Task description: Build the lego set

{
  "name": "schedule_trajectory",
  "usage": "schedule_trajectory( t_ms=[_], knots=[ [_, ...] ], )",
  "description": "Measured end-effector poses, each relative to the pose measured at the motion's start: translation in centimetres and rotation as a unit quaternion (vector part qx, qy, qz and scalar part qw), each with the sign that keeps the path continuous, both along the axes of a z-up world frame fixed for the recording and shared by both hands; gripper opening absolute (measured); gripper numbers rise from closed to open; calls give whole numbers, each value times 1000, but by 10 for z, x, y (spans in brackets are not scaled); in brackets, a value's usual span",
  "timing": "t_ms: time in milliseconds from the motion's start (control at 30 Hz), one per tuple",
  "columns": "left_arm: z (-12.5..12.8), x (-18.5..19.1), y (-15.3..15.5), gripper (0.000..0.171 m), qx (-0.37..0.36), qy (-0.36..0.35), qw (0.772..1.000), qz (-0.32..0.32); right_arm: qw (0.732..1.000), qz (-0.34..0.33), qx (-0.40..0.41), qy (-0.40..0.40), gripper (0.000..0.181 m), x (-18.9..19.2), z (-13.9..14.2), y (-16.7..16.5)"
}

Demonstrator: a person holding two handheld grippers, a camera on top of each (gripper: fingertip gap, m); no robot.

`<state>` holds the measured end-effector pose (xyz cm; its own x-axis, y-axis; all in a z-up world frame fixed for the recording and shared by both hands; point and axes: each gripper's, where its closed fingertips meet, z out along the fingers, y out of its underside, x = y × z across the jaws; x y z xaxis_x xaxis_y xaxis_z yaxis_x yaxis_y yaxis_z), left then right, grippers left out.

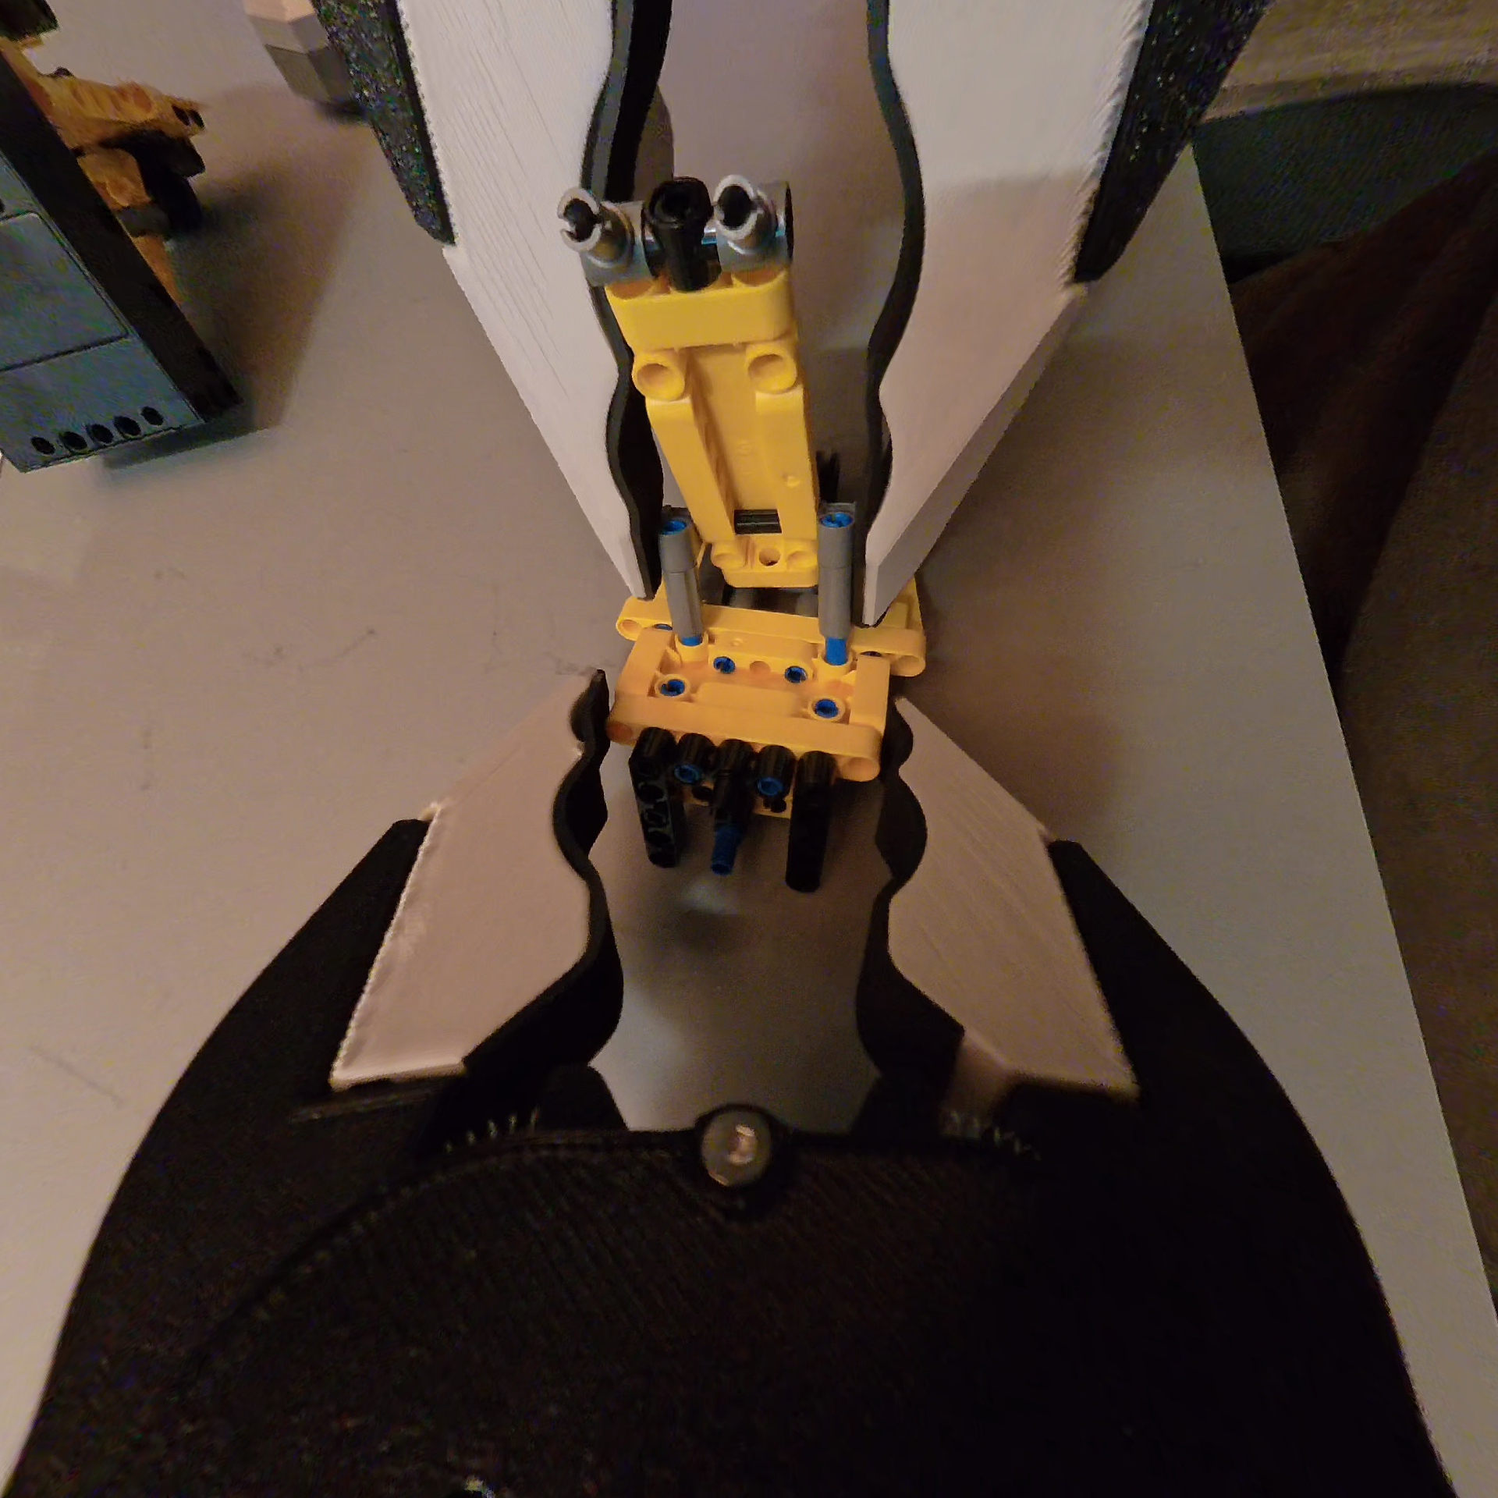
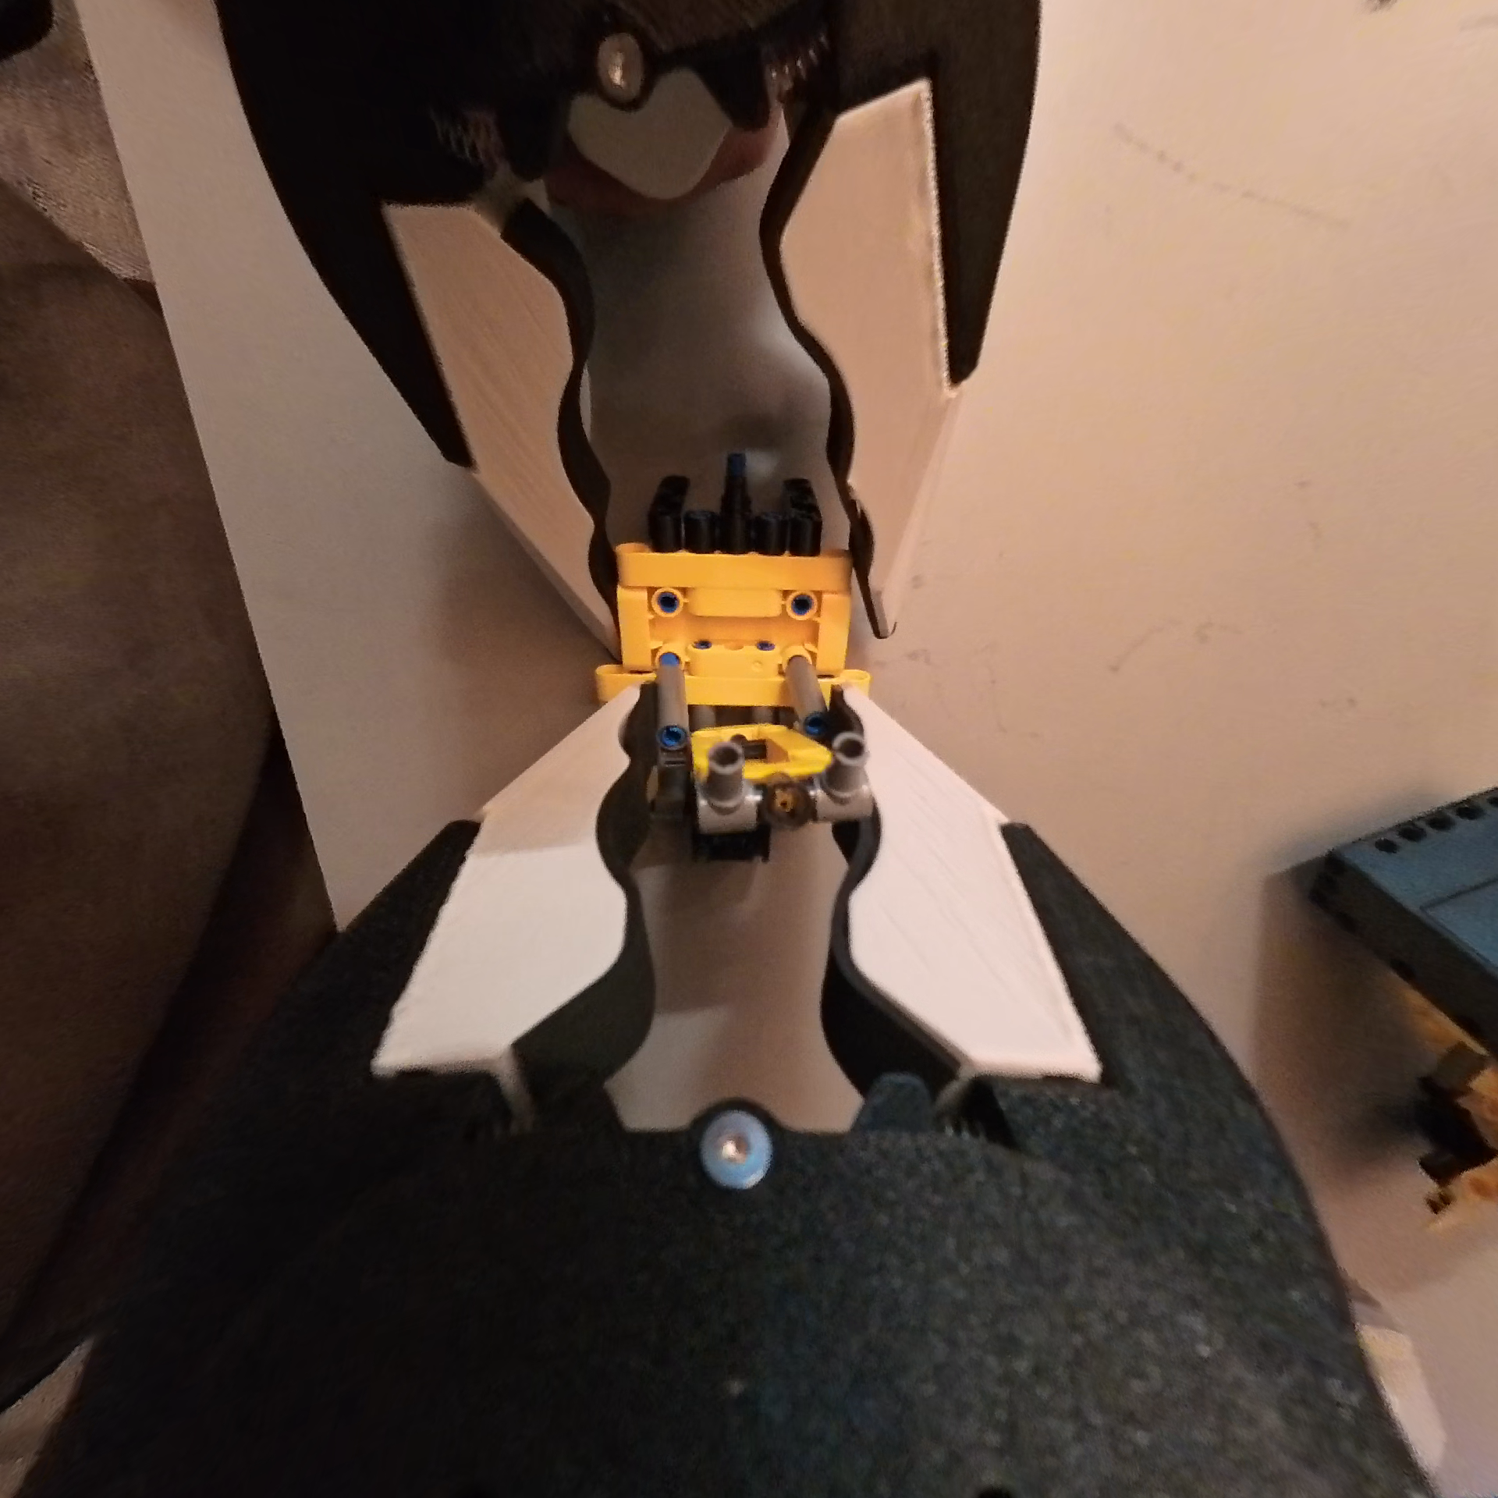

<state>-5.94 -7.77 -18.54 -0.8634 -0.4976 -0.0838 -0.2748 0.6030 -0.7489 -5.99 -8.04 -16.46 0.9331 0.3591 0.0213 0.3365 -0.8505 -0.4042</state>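
A yellow building-brick assembly point(image 1: 750, 697) with black pins, blue pins and two grey rods is held just above the white table point(image 1: 243, 689) between both grippers, which face each other. My left gripper point(image 1: 746, 717) is shut on its yellow frame end, from the sides. The right gripper point(image 1: 762, 592) comes in from the top of the left wrist view, closed around the long yellow arm point(image 1: 729, 421). In the right wrist view my right gripper point(image 2: 742, 725) grips the arm end by the grey connectors point(image 2: 729, 798). The left gripper point(image 2: 742, 632) holds the frame point(image 2: 729, 604) opposite.
A dark blue-grey box with a row of holes point(image 1: 81, 365) stands on the table beside a tan brick model point(image 1: 121, 138). Both also show in the right wrist view, the box point(image 2: 1427, 883) and the model point(image 2: 1459, 1135). The table edge point(image 1: 1297, 567) borders brown fabric point(image 1: 1418, 405). My two grippers' fingertips are within a few centimetres of each other.
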Motion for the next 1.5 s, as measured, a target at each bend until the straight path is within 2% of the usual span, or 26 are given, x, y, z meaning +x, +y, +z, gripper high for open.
schedule_trajectory(
  t_ms=[333,533,700,1067,1367,1500],
  knots=[
    [2,1,0,60,-11,9,1000,6,1000,-16,-6,-14,42,1,0,1],
    [1,2,1,60,-13,13,1000,14,998,-22,7,-59,42,2,1,1],
    [2,3,0,60,-11,10,1000,15,999,-27,-7,-26,42,3,0,1],
    [1,4,0,59,-10,19,999,29,997,-2,-51,-51,41,3,0,2],
    [0,5,-1,59,-13,23,999,38,998,-22,-42,-29,41,4,-4,1],
    [0,5,-1,59,-13,24,999,39,998,-16,-36,-45,42,4,-4,2]
  ],
)
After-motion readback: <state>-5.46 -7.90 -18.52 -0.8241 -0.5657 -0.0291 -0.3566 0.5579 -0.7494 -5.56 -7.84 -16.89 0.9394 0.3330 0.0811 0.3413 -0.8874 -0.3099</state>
